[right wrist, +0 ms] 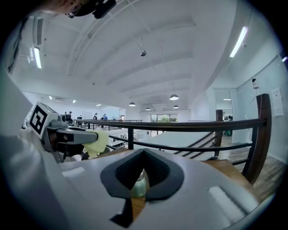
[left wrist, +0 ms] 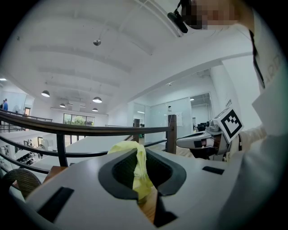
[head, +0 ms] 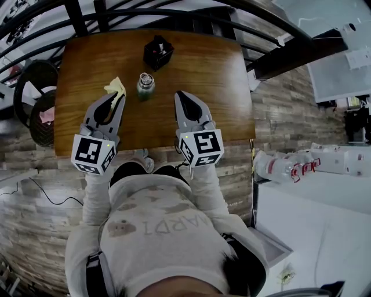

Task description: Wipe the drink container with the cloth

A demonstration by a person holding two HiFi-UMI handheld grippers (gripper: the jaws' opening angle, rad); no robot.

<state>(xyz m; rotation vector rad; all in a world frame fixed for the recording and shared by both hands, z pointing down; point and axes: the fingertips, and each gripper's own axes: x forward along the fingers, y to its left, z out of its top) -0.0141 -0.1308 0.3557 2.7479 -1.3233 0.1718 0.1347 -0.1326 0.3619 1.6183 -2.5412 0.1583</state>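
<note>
Nearest the person, both tools are held low over the front edge of the desk (head: 223, 81), with their tips pointing away from the body. The left tool (head: 115, 97) is clenched on the yellow cloth (head: 116, 87). In the left gripper view the cloth (left wrist: 136, 167) is seen pinched between the closed jaws, with a loose fold bunched above their tips. The right tool (head: 181, 95) is closed on nothing. In the right gripper view its jaws (right wrist: 144, 152) meet at the tips, and the drink container (right wrist: 138, 186) is only glimpsed through the opening behind them, out on the desk ahead.

Just past the tips, the drink container (head: 145, 85) stands upright on the desk with its long axis vertical and its cap on top. It lies between the two tools, apart from both. It is to the right of the cloth and slightly nearer to the left tool, so the coming move is judged to be a short sideways reach to the right with the cloth. The right tool is angled towards the container's other side, where it could be steadied.

Farther back, a black box (head: 157, 52) sits near the far edge, and a dark railing (head: 174, 14) runs beyond the desk.
</note>
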